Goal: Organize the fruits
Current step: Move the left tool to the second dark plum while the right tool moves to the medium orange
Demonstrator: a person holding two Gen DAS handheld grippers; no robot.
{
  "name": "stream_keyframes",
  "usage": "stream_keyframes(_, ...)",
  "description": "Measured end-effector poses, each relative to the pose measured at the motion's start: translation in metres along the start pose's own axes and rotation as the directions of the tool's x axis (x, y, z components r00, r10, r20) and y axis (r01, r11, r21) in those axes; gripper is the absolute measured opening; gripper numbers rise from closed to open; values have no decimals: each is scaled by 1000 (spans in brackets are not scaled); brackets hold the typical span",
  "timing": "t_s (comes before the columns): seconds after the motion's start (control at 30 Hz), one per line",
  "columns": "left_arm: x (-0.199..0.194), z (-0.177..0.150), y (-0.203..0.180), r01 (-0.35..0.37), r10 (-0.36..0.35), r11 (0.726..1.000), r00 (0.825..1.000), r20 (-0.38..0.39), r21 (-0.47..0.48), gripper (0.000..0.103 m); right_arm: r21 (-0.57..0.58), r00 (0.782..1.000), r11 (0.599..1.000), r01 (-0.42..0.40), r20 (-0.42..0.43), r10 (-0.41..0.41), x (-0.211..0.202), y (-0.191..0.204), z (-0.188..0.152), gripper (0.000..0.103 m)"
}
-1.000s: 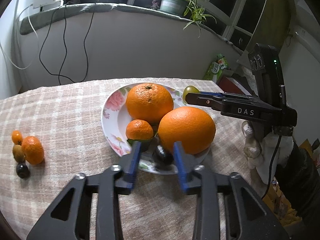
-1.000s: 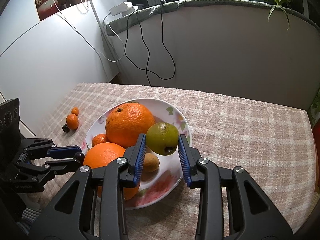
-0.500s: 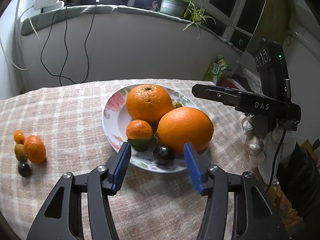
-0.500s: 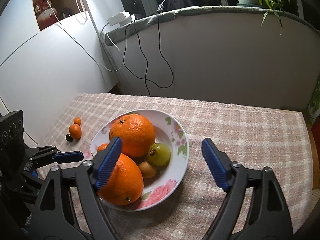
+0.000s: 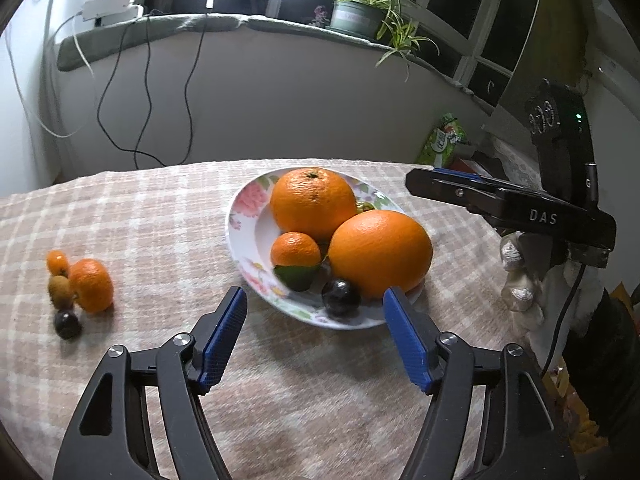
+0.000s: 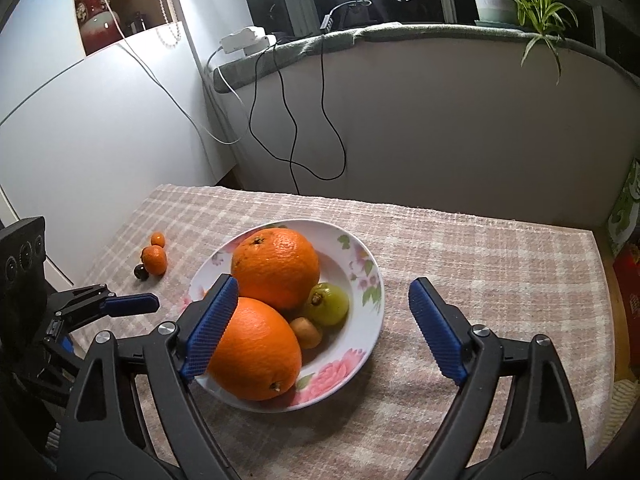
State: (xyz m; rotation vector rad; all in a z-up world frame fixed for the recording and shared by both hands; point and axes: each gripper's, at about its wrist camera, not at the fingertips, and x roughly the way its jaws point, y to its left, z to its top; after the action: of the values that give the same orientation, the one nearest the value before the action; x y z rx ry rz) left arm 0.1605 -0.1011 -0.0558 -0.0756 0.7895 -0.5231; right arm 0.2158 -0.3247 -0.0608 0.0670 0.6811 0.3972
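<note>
The left tongs (image 5: 314,336) are opening, empty, with the small dark round plum (image 5: 340,297) just ahead on the floral white plate (image 5: 244,216). The right tongs (image 6: 323,322) stand wide, holding nothing; the green round fruit (image 6: 330,304) lies on that plate ahead of them.

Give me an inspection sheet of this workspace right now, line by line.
Surface: table under a checked cloth.
Job's things: flowered plate holds two big oranges, a small orange, green fruit, a kiwi and a dark round fruit; four small fruits lie loose on the cloth.
Clutter: green packet past the table edge.
Grippers: left gripper jaws opening, nothing between them; right gripper open, empty.
Cables: black cables hang down the wall.
Surroundings: potted plant on the sill, dark windows.
</note>
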Motion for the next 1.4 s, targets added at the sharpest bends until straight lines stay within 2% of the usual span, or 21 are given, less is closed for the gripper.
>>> stream_keyframes(0.7, -53, -25, 60, -100, 106, 991, 992, 61, -93, 71, -124, 999, 992, -38, 34, 42, -15, 67, 6, 89)
stream_keyframes(1.1, -75, -44, 106, -154, 169, 971, 983, 71, -182, 70, -217, 994, 970, -106, 12, 111, 0, 122, 11, 89)
stream_keyframes(1.4, -72, -44, 131, -154, 171, 964, 983, 65, -217, 54, -274, 987, 948, -163, -39, 158, 31, 165, 18, 89)
